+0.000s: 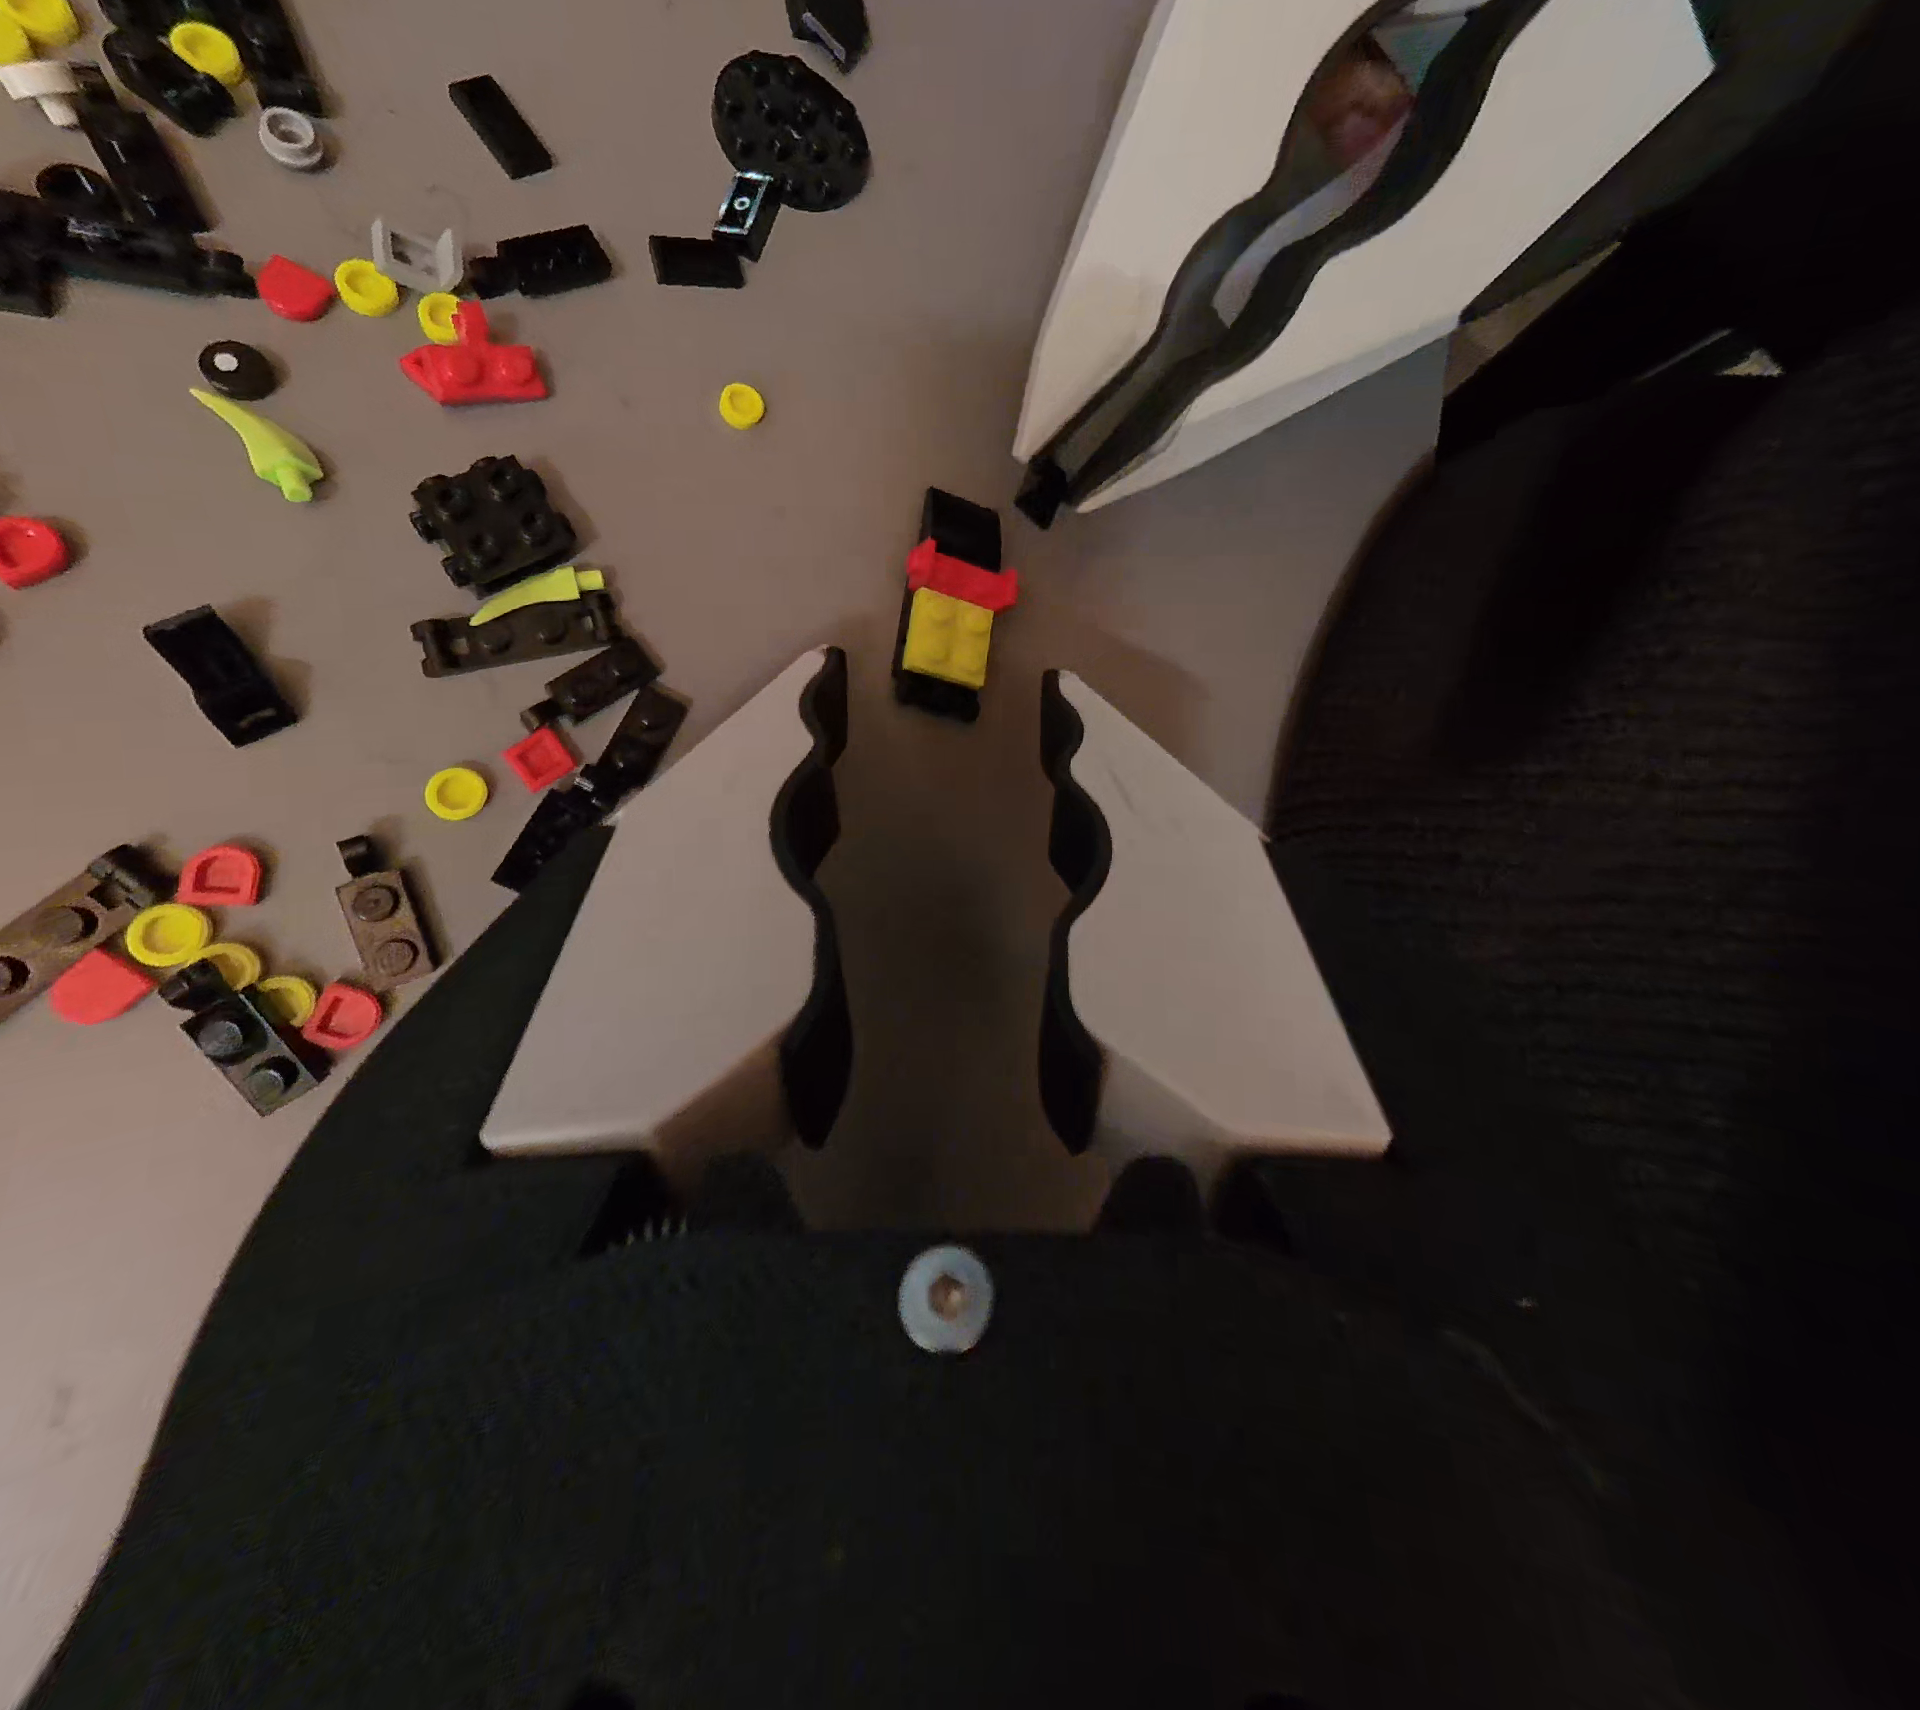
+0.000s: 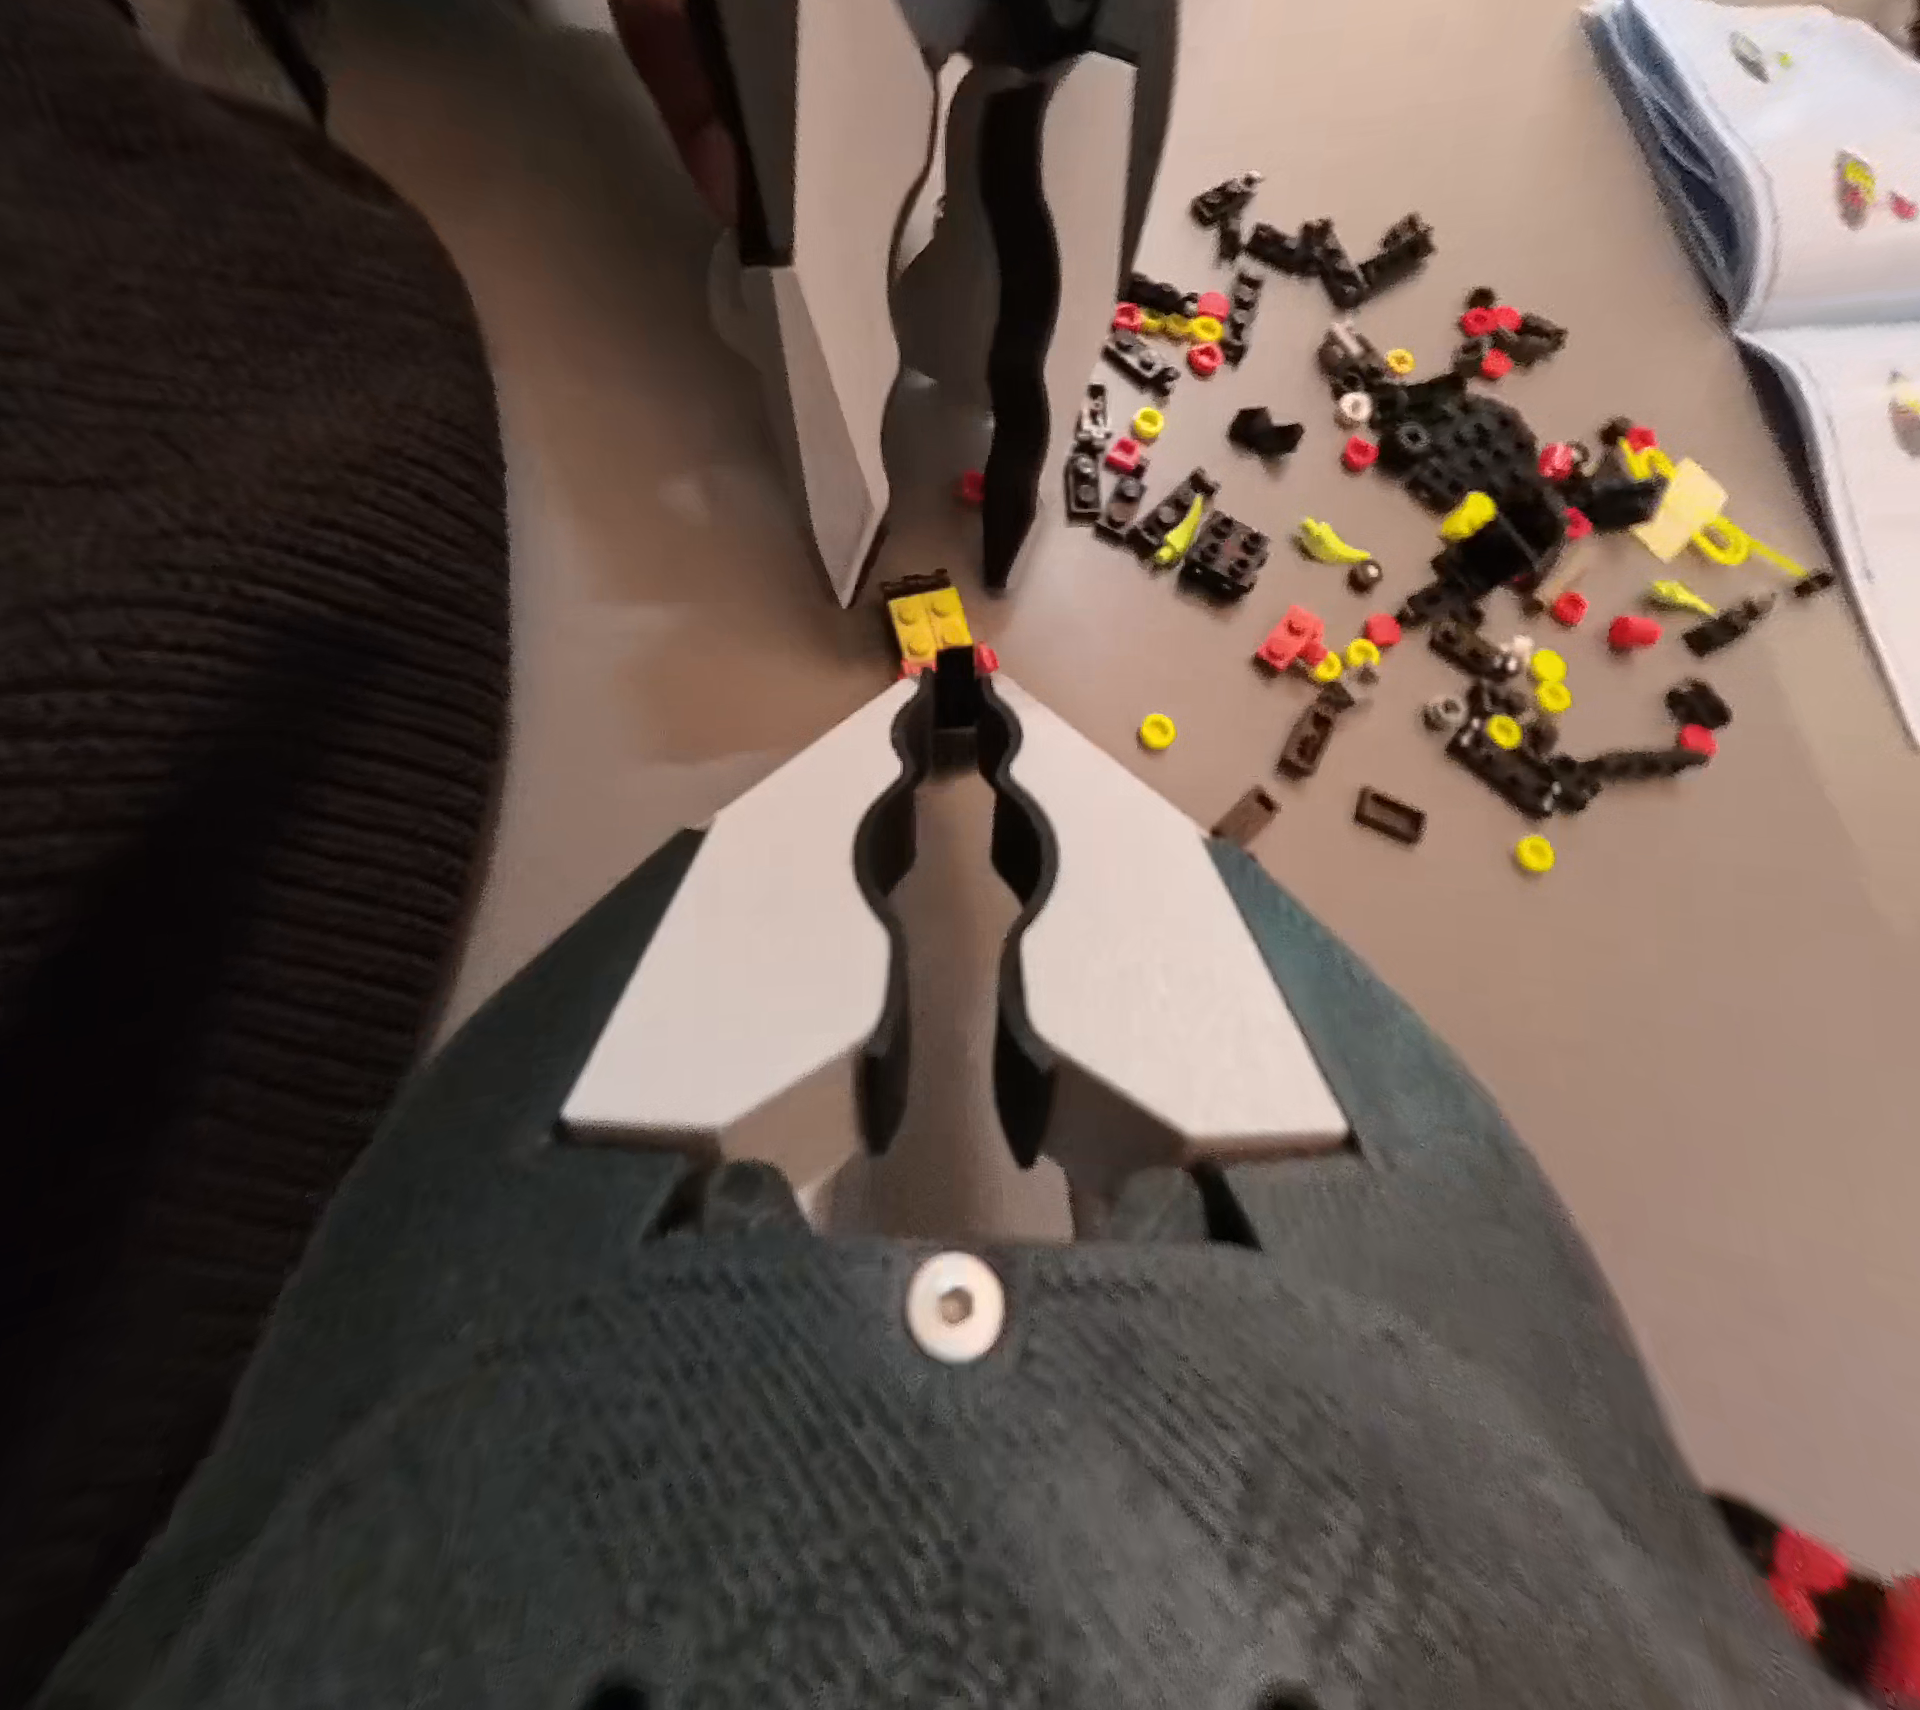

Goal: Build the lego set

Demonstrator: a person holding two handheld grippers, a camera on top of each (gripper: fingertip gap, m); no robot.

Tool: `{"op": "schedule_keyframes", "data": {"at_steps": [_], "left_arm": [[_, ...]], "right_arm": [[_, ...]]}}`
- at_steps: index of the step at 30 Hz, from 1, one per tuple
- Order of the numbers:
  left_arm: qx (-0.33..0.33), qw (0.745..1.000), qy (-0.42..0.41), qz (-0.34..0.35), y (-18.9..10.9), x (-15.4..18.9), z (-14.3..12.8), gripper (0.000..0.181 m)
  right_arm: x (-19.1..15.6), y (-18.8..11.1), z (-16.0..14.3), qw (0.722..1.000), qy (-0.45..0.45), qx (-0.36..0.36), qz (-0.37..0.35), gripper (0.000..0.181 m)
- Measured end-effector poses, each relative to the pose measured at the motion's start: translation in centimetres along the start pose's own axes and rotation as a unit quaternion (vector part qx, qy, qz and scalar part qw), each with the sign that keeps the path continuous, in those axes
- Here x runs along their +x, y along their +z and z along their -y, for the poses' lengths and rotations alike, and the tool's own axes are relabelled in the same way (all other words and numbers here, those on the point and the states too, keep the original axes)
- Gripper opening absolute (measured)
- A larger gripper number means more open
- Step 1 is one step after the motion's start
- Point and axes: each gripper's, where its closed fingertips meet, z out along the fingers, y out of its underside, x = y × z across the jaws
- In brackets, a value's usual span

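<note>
Barely begun, a small sub-assembly (image 1: 951, 616) of black, red and yellow bricks is lying on the table (image 1: 935, 102), just ahead of the gaping left gripper (image 1: 943, 673). Opposite, the right gripper (image 2: 954, 692) is pinching a black brick (image 2: 954, 704) at its end. Loose pieces (image 2: 1455, 517) are crowding one side, beside a booklet (image 2: 1787, 164).

Two grippers: the left gripper (image 1: 943, 673) and the right gripper (image 1: 1044, 497). One small black-yellow-red assembly (image 1: 951, 621) lies between them. Left of the assembly: two lime claw pieces (image 1: 265, 445), one round black plate (image 1: 790, 128).
</note>
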Motion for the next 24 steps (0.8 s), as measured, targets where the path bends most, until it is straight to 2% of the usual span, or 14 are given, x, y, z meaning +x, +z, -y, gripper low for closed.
{"op": "schedule_keyframes", "data": {"at_steps": [6,11,24], "left_arm": [[-0.012,0.998,0.047,0.031,-0.1,0.2,-0.1,0.034],[-0.02,0.996,0.067,0.049,0.4,0.1,-0.4,0.03],[-0.015,0.996,0.07,0.061,0.6,-0.2,-0.3,0.021]], "right_arm": [[-1.0,1.2,1.0,0.996,-0.037,0.0,0.08,0.005],[-1.0,2.3,0.3,0.993,-0.068,-0.031,0.095,0.005],[-1.0,2.9,-0.1,0.99,-0.078,-0.042,0.114,0.006]]}}
